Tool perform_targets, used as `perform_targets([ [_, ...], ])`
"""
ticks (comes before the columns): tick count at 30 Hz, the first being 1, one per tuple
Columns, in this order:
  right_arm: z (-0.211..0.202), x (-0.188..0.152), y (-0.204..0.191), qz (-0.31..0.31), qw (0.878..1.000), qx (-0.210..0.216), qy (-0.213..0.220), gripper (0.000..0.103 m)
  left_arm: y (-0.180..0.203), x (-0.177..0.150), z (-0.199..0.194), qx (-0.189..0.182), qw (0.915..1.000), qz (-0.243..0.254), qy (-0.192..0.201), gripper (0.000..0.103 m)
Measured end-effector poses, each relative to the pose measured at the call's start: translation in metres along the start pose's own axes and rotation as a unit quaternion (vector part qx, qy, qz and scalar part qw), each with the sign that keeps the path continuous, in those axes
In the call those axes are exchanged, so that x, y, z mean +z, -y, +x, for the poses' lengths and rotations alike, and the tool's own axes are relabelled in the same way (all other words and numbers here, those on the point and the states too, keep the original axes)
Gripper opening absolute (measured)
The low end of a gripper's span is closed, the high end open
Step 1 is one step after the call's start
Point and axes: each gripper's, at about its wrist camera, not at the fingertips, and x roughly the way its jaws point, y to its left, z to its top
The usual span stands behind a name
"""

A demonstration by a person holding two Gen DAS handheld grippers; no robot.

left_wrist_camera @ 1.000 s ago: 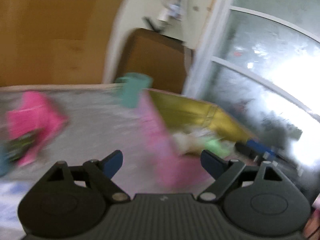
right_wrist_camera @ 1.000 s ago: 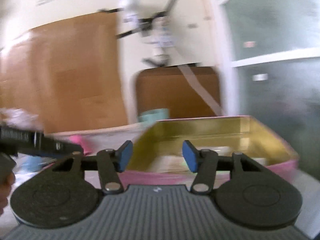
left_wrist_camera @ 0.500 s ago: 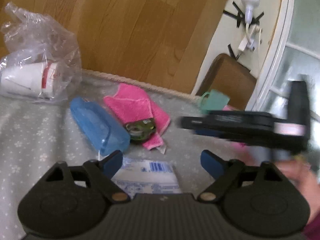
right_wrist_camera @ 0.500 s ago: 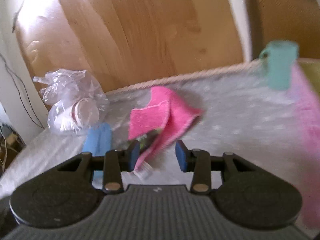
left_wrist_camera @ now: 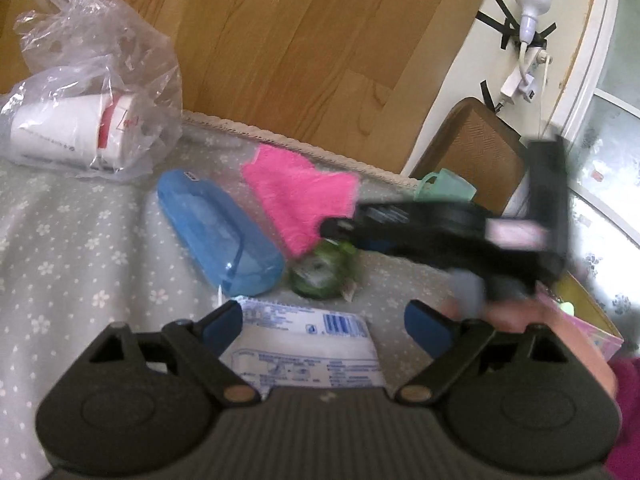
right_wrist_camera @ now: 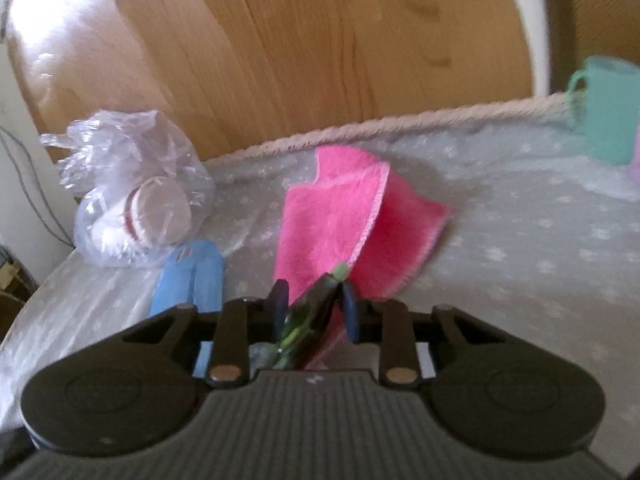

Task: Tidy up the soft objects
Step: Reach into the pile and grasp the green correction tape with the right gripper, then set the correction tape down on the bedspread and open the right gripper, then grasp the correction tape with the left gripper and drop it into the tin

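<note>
A pink fluffy cloth (right_wrist_camera: 344, 220) lies folded on the grey flowered bedcover (right_wrist_camera: 540, 248). At its near edge sits a small green round packet (left_wrist_camera: 320, 272). My right gripper (right_wrist_camera: 314, 304) has that green packet (right_wrist_camera: 312, 312) between its blue pads. Its jaws are closing, and a thin gap still shows at the left pad. From the left wrist view the right gripper (left_wrist_camera: 340, 226) reaches in from the right, blurred. My left gripper (left_wrist_camera: 324, 320) stands open just above a white and blue packet (left_wrist_camera: 308, 344), not touching it.
A blue plastic case (left_wrist_camera: 216, 232) lies left of the cloth. Behind it is a clear plastic bag (left_wrist_camera: 80, 120) of white cups. A teal mug (right_wrist_camera: 604, 108) stands at the back right. A pink and gold box (left_wrist_camera: 580, 312) is at the right. A wooden headboard (left_wrist_camera: 300, 40) closes the back.
Both grippers swung left from the pink and gold box to the cloth area. The right gripper's jaws narrowed around the green packet. The left gripper stayed open.
</note>
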Motion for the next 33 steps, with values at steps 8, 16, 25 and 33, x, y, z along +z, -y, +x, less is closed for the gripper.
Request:
perform_targets([
  [8, -0.122, -0.058, 0.055, 0.058, 0.998, -0.021, 0.029, 0.031, 0.004, -0.003, 0.000, -0.007, 0.9999, 0.010, -0.007, 0.094],
  [16, -0.226, -0.145, 0.079, 0.080, 0.995, -0.046, 0.044, 0.054, 0.021, -0.009, -0.004, -0.024, 0.9980, 0.058, 0.007, 0.095],
  [25, -0.222, -0.145, 0.046, -0.168, 0.982, -0.074, 0.050, 0.065, 0.101, -0.017, -0.010, -0.106, 0.9882, 0.095, -0.055, 0.094],
  [33, -0.171, -0.113, 0.069, -0.173, 0.985, -0.005, -0.011, 0.049, 0.137, -0.045, 0.034, -0.120, 0.9797, 0.070, -0.144, 0.085],
])
